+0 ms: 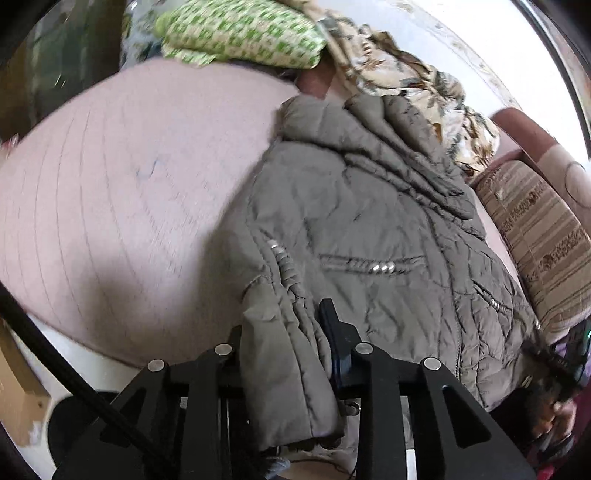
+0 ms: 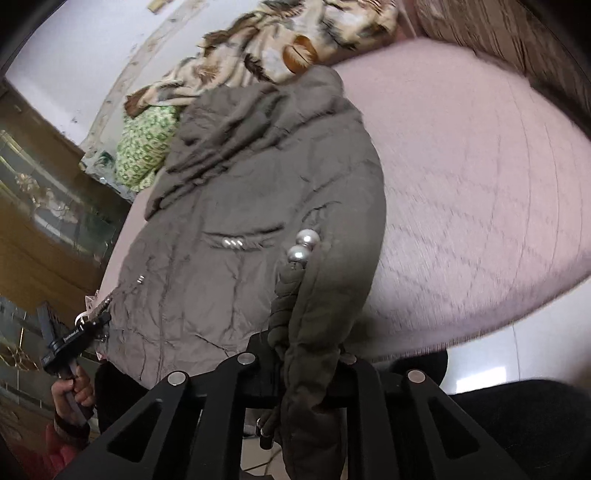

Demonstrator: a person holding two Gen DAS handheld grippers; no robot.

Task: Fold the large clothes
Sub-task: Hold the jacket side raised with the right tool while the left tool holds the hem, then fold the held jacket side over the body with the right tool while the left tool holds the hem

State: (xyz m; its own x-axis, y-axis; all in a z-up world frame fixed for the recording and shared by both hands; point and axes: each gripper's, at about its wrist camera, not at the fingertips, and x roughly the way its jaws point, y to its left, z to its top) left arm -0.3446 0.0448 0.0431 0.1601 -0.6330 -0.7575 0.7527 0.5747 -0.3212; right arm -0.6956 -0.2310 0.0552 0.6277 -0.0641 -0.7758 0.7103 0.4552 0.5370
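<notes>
A grey-brown quilted jacket (image 1: 369, 206) lies front up on a pink bed cover (image 1: 129, 184), hood end away from me. My left gripper (image 1: 284, 332) is shut on a bunched fold of its near edge, which hangs down between the fingers (image 1: 330, 321). The right wrist view shows the same jacket (image 2: 229, 192), with my right gripper (image 2: 306, 350) shut on the opposite near edge, beside a cord with pearl-like beads (image 2: 303, 245). Each view catches the other gripper at the jacket's far corner: the right gripper (image 1: 550, 363) and the left gripper (image 2: 88, 321), held by a hand (image 2: 70, 395).
A green patterned cloth (image 1: 240, 33) and a floral blanket (image 1: 406, 81) are piled at the bed's far end. A striped cushion (image 1: 543, 236) lines the right side. A wooden glass-front cabinet (image 2: 44, 206) stands to the left. The pink bed cover (image 2: 461, 184) extends bare beside the jacket.
</notes>
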